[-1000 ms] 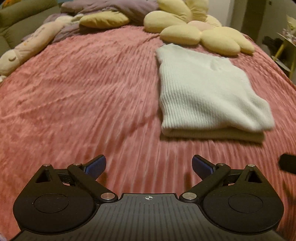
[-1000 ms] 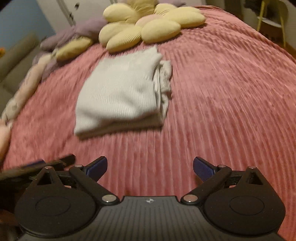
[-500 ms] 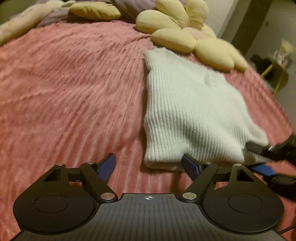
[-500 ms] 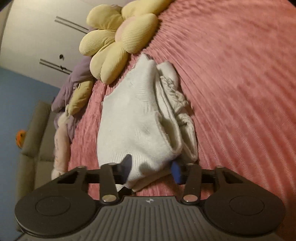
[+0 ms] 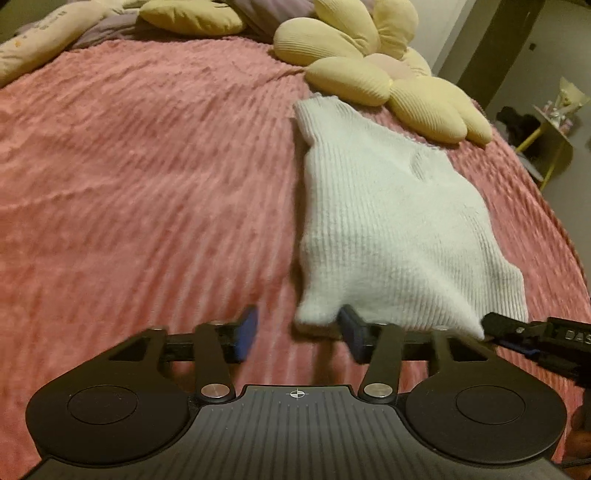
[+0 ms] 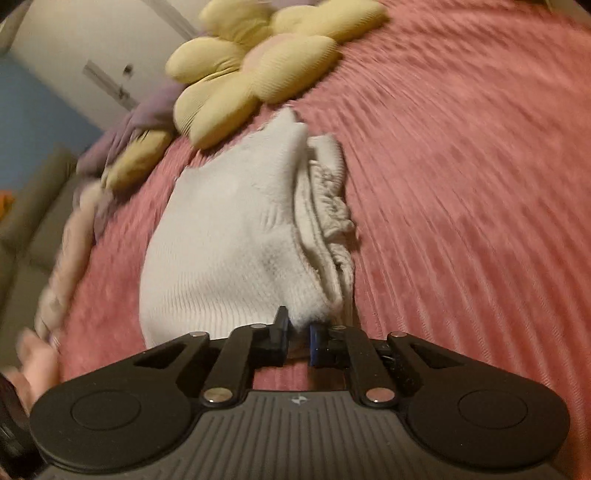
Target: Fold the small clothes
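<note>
A folded white ribbed knit garment (image 5: 384,221) lies on the pink bedspread (image 5: 147,184). My left gripper (image 5: 299,334) is open, its jaws partly closed, at the garment's near left corner, which lies between the fingers. My right gripper (image 6: 298,334) is shut on the garment's near right corner (image 6: 306,310) and lifts it slightly. The garment in the right wrist view (image 6: 229,236) shows its stacked folded layers along the right edge. The right gripper also shows at the right edge of the left wrist view (image 5: 524,332).
A yellow flower-shaped cushion (image 5: 373,62) lies just behind the garment. More pillows and a purple blanket (image 5: 184,14) line the bed's far edge. A small table (image 5: 554,122) stands off the bed at the right. Pink bedspread stretches left and right (image 6: 461,184).
The right gripper closed on the garment's near right corner. The left gripper moved in to the near left corner and its jaws narrowed.
</note>
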### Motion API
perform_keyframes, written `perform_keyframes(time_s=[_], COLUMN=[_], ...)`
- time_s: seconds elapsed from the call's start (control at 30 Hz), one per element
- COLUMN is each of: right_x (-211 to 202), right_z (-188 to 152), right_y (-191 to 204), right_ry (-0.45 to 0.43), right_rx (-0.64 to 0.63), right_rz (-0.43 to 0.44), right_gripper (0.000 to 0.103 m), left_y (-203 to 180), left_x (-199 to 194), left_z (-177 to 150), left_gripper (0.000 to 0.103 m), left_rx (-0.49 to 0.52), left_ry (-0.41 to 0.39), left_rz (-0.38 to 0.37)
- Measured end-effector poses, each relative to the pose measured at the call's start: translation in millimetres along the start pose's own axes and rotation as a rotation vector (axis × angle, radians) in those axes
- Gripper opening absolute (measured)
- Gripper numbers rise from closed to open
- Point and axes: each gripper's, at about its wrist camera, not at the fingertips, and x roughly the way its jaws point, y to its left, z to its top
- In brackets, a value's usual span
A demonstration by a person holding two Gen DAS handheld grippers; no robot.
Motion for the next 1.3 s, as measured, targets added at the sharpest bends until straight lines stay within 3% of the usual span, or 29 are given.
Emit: perform_keyframes(time_s=[0.07,0.13,0.2,0.27,0.33,0.43,0.53,0.7,0.8,0.93,1.03,1.13,1.3], right_x=[-9,-26,-37,-36,-25,-6,20,19,13,-14,-35,-56,-79], right_z=[3,4,5,7,9,4,3,5,2,-12,-27,-45,-58], right_y=[6,15,28,42,55,66,60,60,59,53,49,53,81], right_ry=[0.005,-0.072,-0.166,-0.205,-0.191,-0.172,-0.075,-0.042,-0.018,-0.014,0.056,0.077,0.047], right_rx=[-0.045,-0.098,-0.17,-0.25,-0.316,-0.425,-0.479,-0.543,-0.545,-0.497,-0.451,-0.432,-0.49], right_rz=[-0.002,-0.023,-0.084,-0.106,-0.105,-0.123,-0.246,-0.254,-0.296,-0.373,-0.361,-0.33,-0.304], right_gripper=[0.022,0.029,0.03,0.03,0.03,0.029,0.029,0.029,0.044,0.078,0.099,0.099,0.099], left_y=[3,3,-4,-15,-24,-26,-26,-34,-35,-39,-40,-42,-42], left_x=[-13,-20,-19,-9,7,37,44,38,26,1,-22,-41,-62], left_z=[6,16,26,33,37,35,28,23,17,-2,-16,-26,-20], left_gripper=[0.064,0.072,0.074,0.077,0.079,0.085,0.095,0.098,0.098,0.1,0.101,0.102,0.102], left_rx=[-0.021,-0.036,-0.021,0.014,0.056,0.096,0.116,0.149,0.168,0.188,0.161,0.179,0.208], left_ry=[-0.032,-0.068,-0.089,-0.084,-0.062,0.058,0.048,0.043,0.059,0.05,0.035,0.015,-0.003], left_rz=[-0.033,-0.044,-0.035,0.001,0.053,0.141,0.182,0.223,0.225,0.282,0.28,0.266,0.32])
